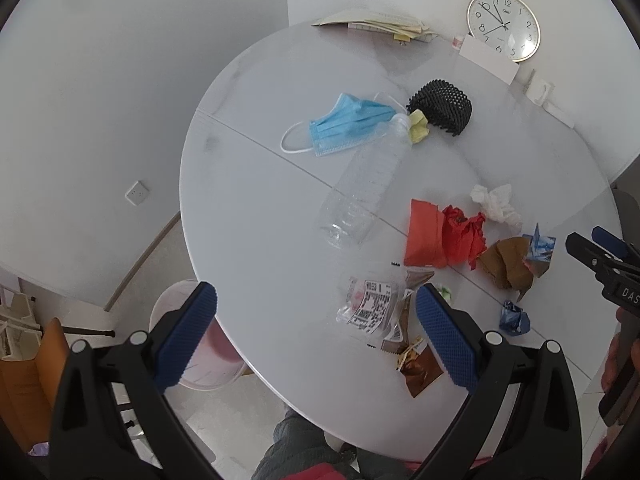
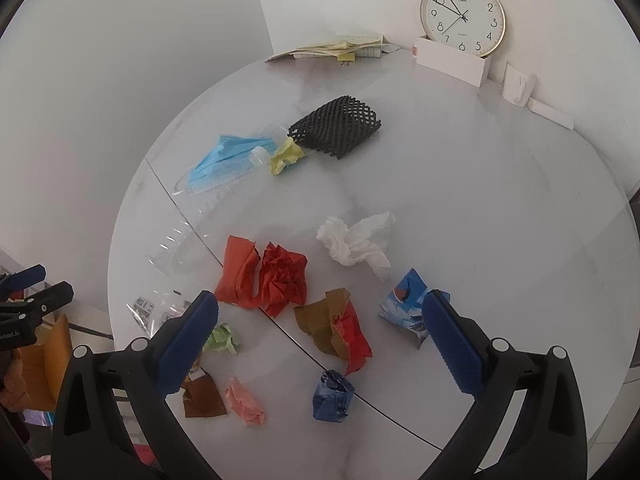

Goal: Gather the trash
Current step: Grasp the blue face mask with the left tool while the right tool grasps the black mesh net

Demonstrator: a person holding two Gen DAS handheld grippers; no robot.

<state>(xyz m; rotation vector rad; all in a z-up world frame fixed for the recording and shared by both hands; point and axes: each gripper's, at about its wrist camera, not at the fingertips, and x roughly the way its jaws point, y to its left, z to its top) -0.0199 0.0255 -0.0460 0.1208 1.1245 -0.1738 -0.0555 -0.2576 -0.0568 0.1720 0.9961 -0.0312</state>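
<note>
Trash lies scattered on a round white table [image 1: 248, 216]. I see a blue face mask [image 1: 344, 124], a clear plastic bottle [image 1: 360, 192], black foam netting [image 1: 440, 106], crumpled red paper [image 2: 264, 276], a white tissue [image 2: 356, 240], a brown-and-red wrapper [image 2: 336, 328], a blue foil ball [image 2: 332, 396], a pink scrap [image 2: 246, 400] and a clear labelled wrapper [image 1: 370, 304]. My left gripper [image 1: 316, 328] is open above the clear wrapper. My right gripper [image 2: 320, 336] is open above the brown-and-red wrapper.
A wall clock [image 2: 462, 16], a white card box [image 2: 452, 60] and a stack of papers [image 2: 340, 48] sit at the table's far edge. A clear bin [image 1: 200, 360] stands on the floor below the table's near left edge.
</note>
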